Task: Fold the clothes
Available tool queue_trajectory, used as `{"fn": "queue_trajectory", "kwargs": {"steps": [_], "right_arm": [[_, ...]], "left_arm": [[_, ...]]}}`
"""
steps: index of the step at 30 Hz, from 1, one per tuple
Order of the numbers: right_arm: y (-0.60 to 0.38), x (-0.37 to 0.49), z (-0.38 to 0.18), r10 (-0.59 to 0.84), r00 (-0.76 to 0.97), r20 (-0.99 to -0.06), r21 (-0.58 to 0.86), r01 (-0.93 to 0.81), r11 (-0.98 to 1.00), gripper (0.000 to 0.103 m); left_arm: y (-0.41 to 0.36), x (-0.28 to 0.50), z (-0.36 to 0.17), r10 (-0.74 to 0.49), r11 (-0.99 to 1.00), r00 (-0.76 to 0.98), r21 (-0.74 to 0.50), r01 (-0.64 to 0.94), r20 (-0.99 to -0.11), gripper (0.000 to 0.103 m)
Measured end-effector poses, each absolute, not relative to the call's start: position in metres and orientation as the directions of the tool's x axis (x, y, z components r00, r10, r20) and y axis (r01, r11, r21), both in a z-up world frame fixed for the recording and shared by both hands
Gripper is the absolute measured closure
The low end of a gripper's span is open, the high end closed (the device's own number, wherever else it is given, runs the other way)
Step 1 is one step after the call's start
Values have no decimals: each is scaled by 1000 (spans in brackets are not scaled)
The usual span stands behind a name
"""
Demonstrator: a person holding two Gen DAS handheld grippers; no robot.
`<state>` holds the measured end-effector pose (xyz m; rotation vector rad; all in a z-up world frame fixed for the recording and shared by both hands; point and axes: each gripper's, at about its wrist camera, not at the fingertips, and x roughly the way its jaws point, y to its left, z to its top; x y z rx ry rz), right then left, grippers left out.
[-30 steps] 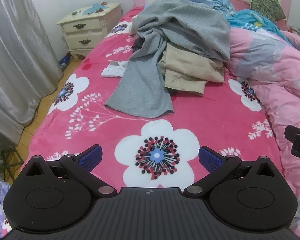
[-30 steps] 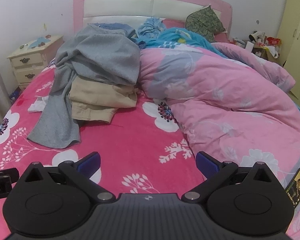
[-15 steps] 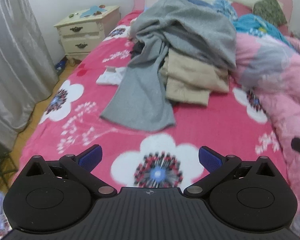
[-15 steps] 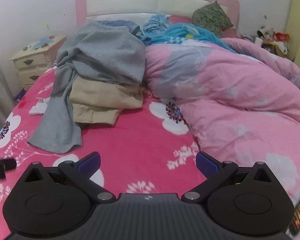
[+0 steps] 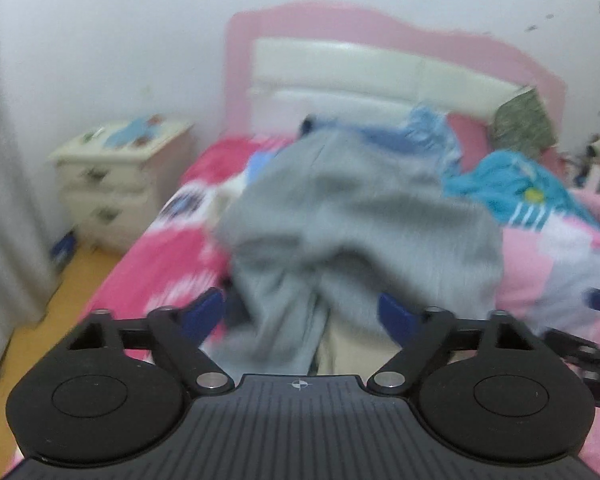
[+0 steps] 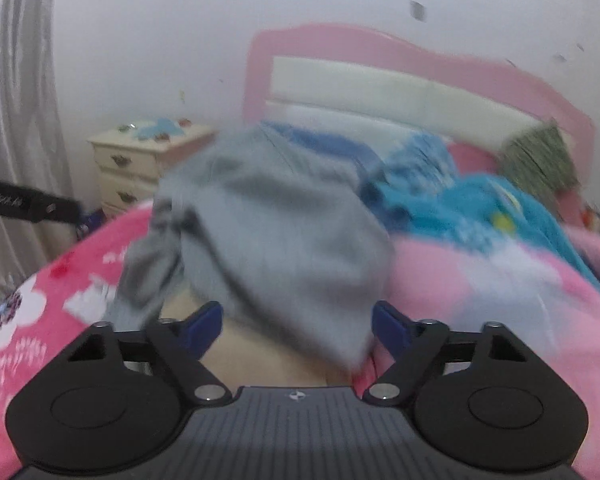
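Note:
Both views are blurred by motion. A grey garment is heaped over folded beige clothes on the red flowered bed cover. My left gripper is right at the pile's near left side, its jaws closing, with the grey cloth showing in the gap and the blue pads not pressing on it. My right gripper is at the pile's near right edge, its jaws closing too, with grey and beige cloth between the fingers and no grip on it.
A pink duvet bulges just right of the pile, with blue clothes behind. A cream nightstand and a grey curtain stand left of the bed. The pink headboard is behind.
Both grippers have swept forward over the bed cover up to the clothes pile, which now fills the middle of both views. The fingers of each stand closer together than before.

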<state>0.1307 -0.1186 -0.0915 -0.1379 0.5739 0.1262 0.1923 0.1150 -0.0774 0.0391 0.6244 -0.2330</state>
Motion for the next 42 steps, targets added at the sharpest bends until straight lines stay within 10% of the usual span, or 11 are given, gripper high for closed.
{"fn": "queue_trajectory", "kwargs": {"steps": [4,10,15,18,34,37,42], "right_arm": [[-107,215,-98,64,849,-524,-189,-189,964,25],[-119,305,-132,-30,735,-677,-204,-148,968,17],[-132,309,-154,55,552,-832,-34,-150,988,78],[-133,286,-147,120,566,-816,19,-181,983,91],[-170,107,-167,642,400,-654,494,-417,763,102],[-181,88,-182,643,389,-660,514,-391,764,102],[-200,70,-193,575,451,-683,473,-327,818,93]], "left_arm": [[84,261,-85,-281,920,735,44,388,-617,37],[43,331,-141,-292,833,570,88,546,-768,21],[34,339,-191,-192,857,494,101,506,-848,66],[31,323,-189,-189,861,504,105,498,-843,95],[18,97,-178,-328,749,388,13,663,-861,103],[15,106,-169,-301,808,430,11,589,-851,90],[-26,144,-160,-220,873,543,84,480,-810,16]]}}
